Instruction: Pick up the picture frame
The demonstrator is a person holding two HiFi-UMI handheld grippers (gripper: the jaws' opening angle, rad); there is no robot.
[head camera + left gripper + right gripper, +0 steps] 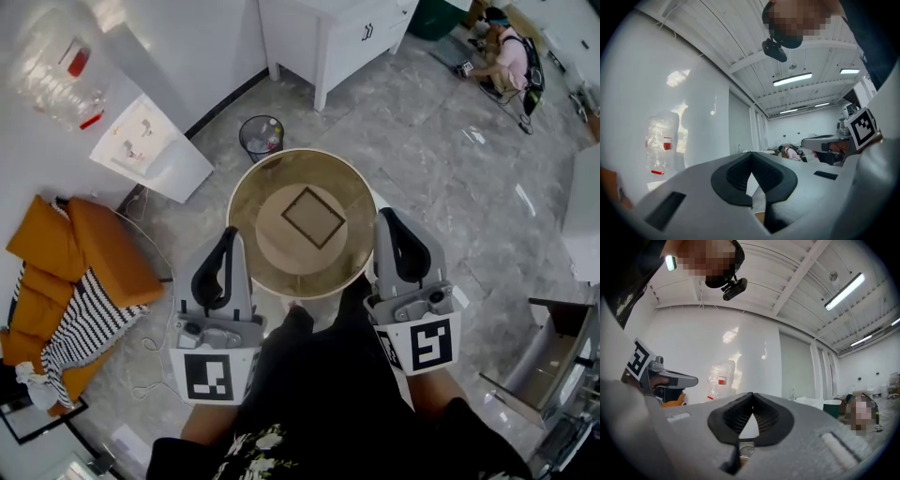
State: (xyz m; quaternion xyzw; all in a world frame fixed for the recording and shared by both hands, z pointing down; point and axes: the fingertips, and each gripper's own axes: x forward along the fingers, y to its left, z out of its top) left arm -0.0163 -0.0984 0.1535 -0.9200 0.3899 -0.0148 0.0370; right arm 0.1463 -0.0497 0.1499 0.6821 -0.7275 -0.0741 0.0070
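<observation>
A thin dark square picture frame point(313, 217) lies flat, turned like a diamond, in the middle of a round tan table point(246, 204). My left gripper point(228, 236) is held at the table's near left rim, shut and empty. Level with it at the near right rim, my right gripper point(385, 217) is also shut, with nothing in it. Both point level toward the far side, and the frame lies between and ahead of them. In the left gripper view the dark pads point(740, 176) meet at a point; the right gripper view shows its pads point(736, 420) closed the same way. The frame is hidden in both gripper views.
A wire waste bin point(262, 137) stands just beyond the table, and a white cabinet point(337, 37) farther back. A white board point(150, 150) leans at the left wall above an orange couch point(84, 262) with striped cloth. A person point(506, 56) sits on the floor far right. An open drawer point(553, 356) juts at the right.
</observation>
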